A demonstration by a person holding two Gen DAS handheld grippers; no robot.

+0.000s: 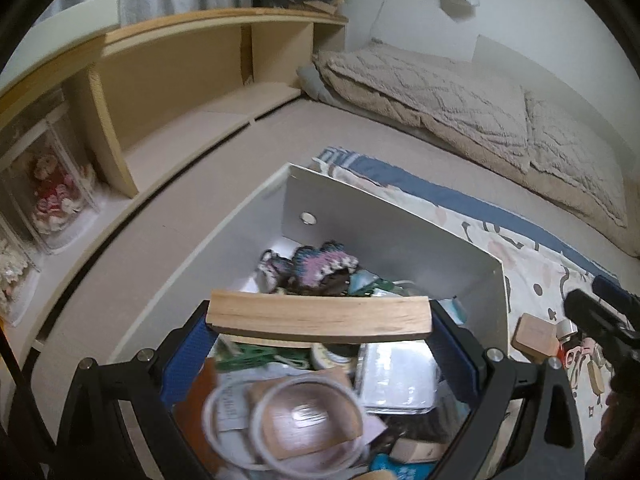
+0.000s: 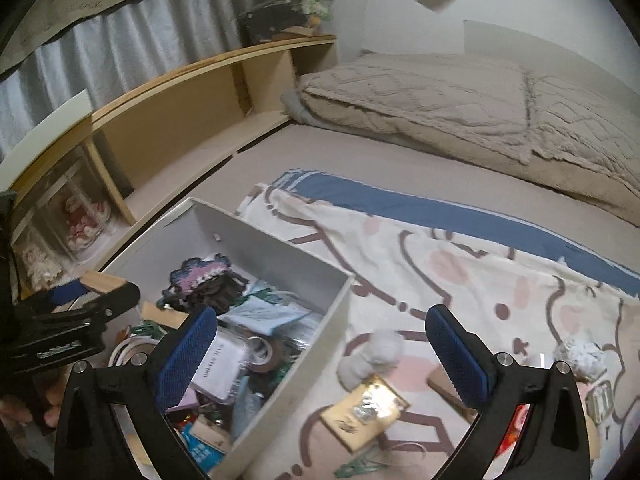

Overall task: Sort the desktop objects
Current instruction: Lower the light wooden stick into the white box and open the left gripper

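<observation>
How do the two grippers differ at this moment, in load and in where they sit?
The left gripper is shut on a wooden block, held across its blue pads; the right gripper is open and holds nothing. The left gripper sits over the cluttered white box; the right gripper sits across the box's side wall, partly above the patterned cloth with its loose items. Both have black frames and blue pads.
</observation>
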